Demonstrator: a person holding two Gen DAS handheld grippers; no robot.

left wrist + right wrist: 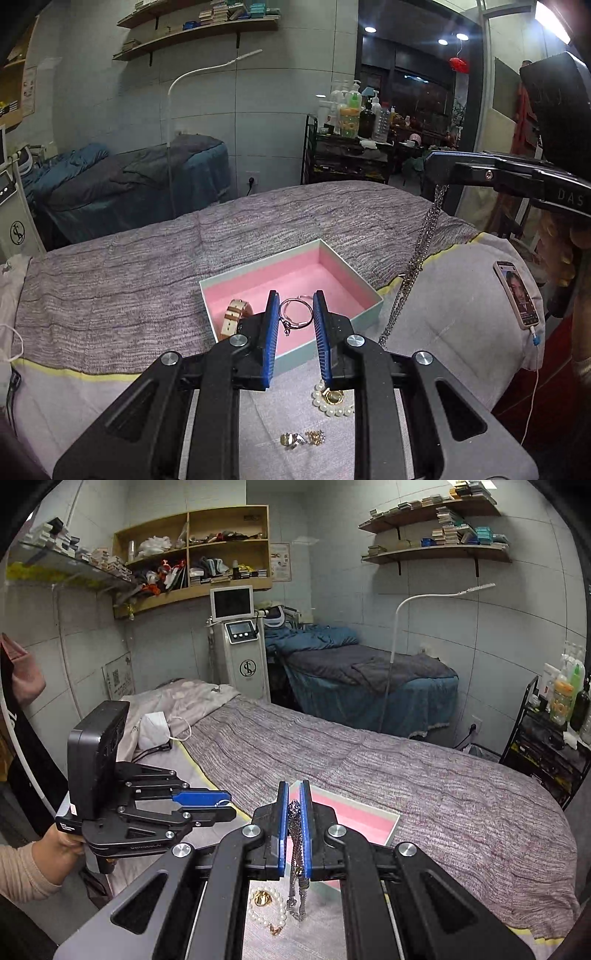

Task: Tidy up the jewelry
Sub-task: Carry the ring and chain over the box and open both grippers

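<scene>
An open box with a pink inside (325, 266) lies on the bed. In it lie a tan watch (233, 317) and a silver bracelet. My left gripper (295, 310) hovers over the box's near side, shut on a thin silver ring bracelet (295, 314) that spans its blue pads. My right gripper (294, 794) is shut on a silver chain necklace (297, 864), which hangs down; in the left wrist view the chain (413, 266) dangles right of the box. A pearl bracelet (330, 400) and small gold earrings (303, 438) lie on the sheet in front of the box.
A phone (519, 297) on a cable lies on the pillow at the right. A white mask (155, 729) lies at the bed's far end. A second bed, a floor lamp, a machine and a bottle cart stand beyond.
</scene>
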